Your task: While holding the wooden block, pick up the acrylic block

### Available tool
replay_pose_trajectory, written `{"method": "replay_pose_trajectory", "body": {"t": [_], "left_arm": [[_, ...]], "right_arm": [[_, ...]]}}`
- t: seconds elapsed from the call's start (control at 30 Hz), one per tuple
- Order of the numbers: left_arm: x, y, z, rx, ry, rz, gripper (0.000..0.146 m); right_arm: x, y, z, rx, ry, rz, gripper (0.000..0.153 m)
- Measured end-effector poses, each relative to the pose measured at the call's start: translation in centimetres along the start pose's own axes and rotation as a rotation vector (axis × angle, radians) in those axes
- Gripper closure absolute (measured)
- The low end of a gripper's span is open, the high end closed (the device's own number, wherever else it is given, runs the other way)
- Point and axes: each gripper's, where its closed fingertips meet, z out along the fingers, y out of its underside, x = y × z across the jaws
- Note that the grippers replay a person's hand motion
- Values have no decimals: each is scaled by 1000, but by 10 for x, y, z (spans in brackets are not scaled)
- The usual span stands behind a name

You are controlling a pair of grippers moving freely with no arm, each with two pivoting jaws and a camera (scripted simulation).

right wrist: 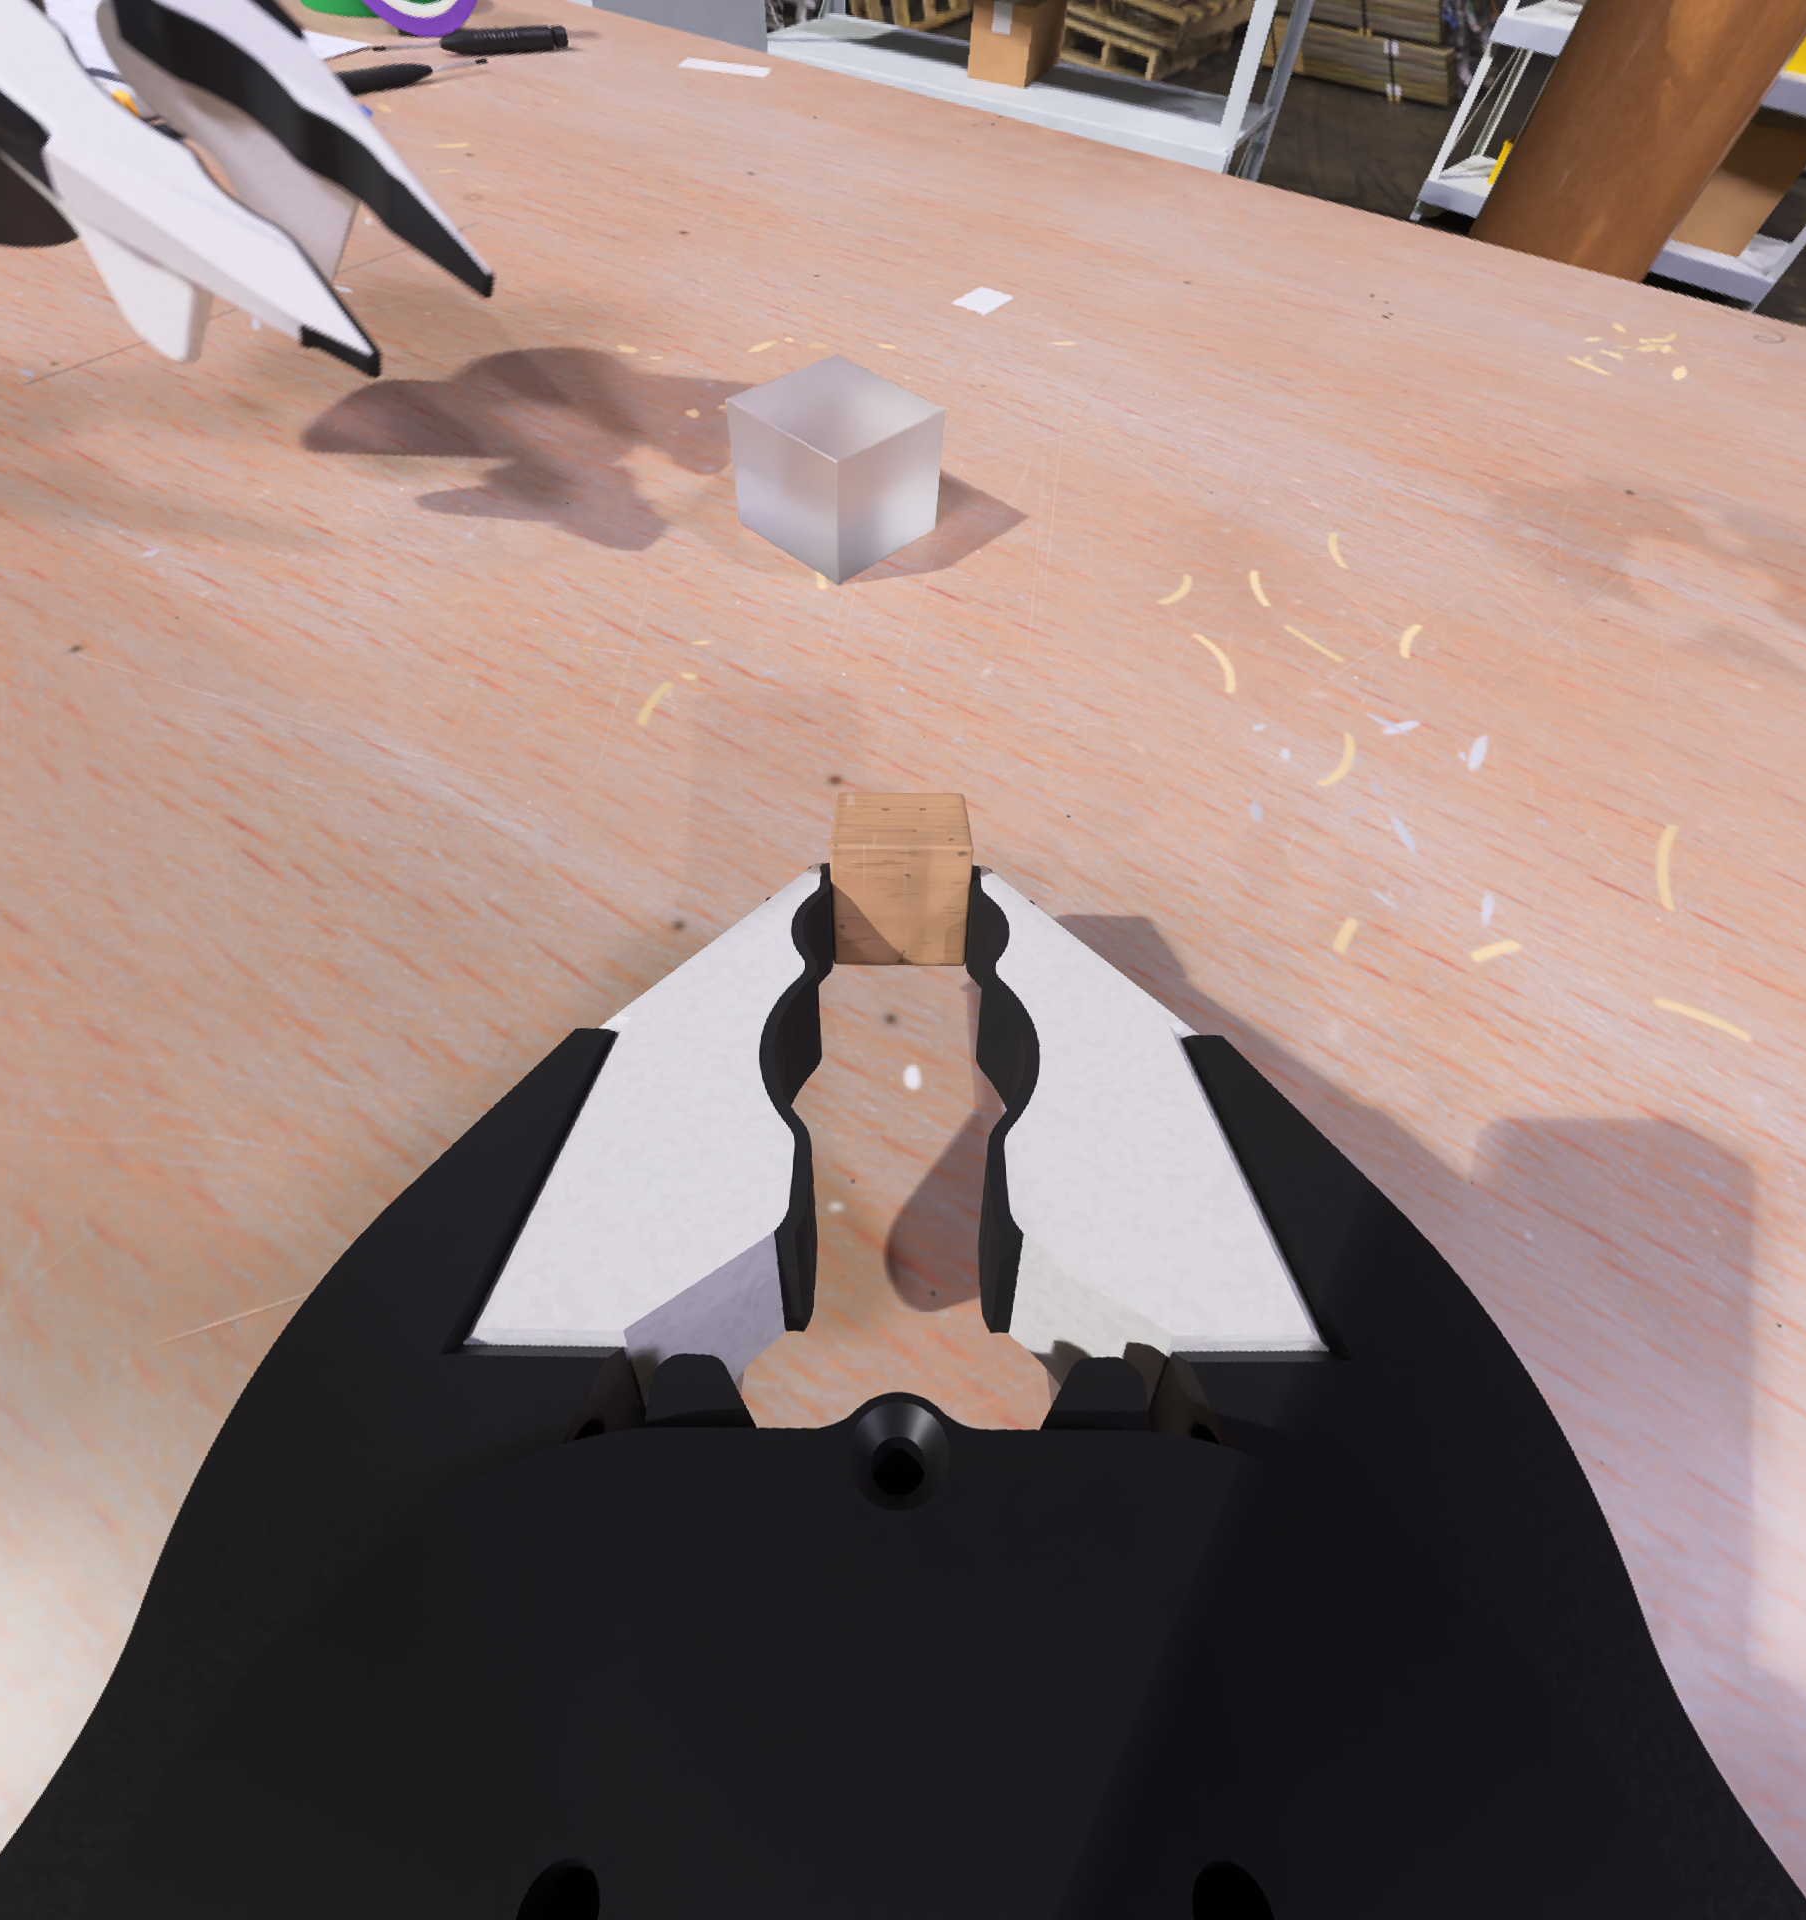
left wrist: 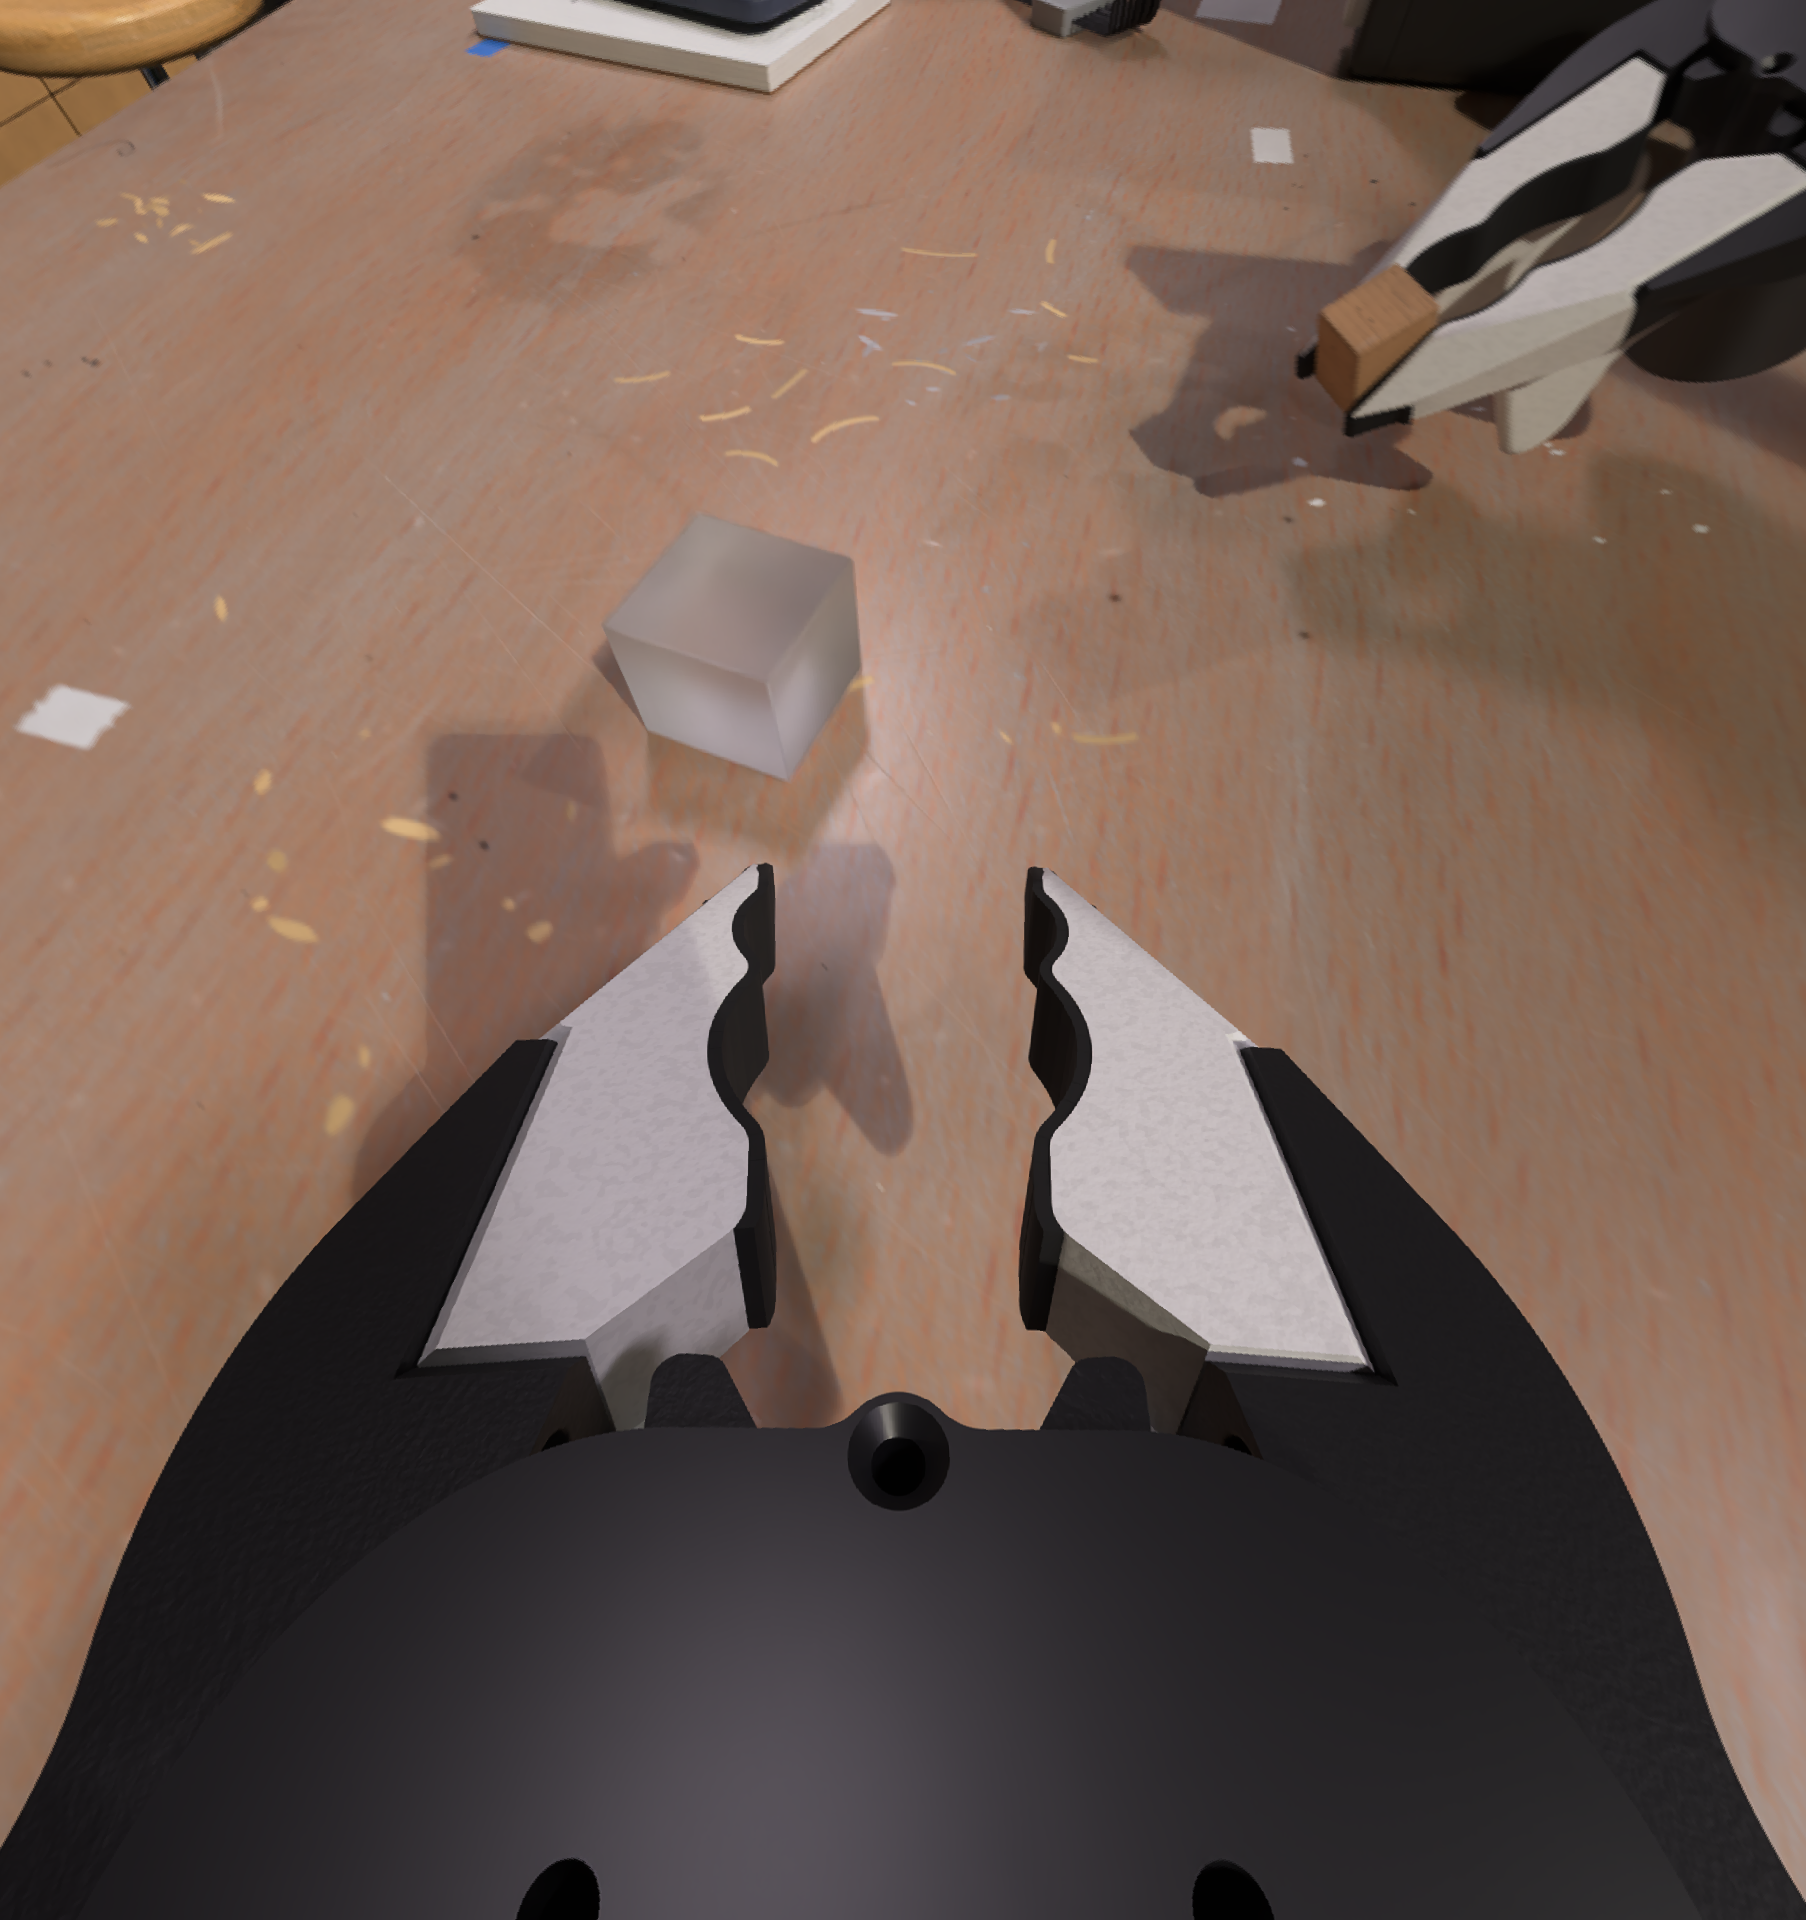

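The frosted clear acrylic block (left wrist: pixel 738 644) sits on the wooden table, ahead of my left gripper (left wrist: pixel 899 883) and a little to its left. The left gripper is open and empty, above the table. In the right wrist view the acrylic block (right wrist: pixel 837 468) lies ahead of my right gripper (right wrist: pixel 899 883), which is shut on the small wooden block (right wrist: pixel 901 878) at its fingertips, held above the table. The right gripper with the wooden block (left wrist: pixel 1372 332) shows at the upper right of the left wrist view. The left gripper (right wrist: pixel 431 322) shows at the upper left of the right wrist view.
Wood shavings and white tape scraps (left wrist: pixel 73 715) lie scattered on the table. A white book or board (left wrist: pixel 670 36) and a stool (left wrist: pixel 78 31) are at the far edge. Screwdrivers (right wrist: pixel 504 42), shelving (right wrist: pixel 1086 83) and a brown post (right wrist: pixel 1626 125) stand beyond the table.
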Motion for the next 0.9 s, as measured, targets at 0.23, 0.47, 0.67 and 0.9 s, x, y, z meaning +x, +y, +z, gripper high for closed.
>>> {"method": "replay_pose_trajectory", "body": {"t": [0.23,0.47,0.67,0.9], "left_arm": [[-38,-22,53,-104,20,103,79],[-53,-11,110,-260,223,205,69],[-44,-8,120,-313,296,312,85],[-81,-35,93,-276,-312,894,85]], "right_arm": [[8,-3,-5,38,-2,34,128],[11,-6,-3,55,-26,74,128],[17,-16,-1,89,-34,85,128],[12,-27,26,65,-80,92,128]]}}
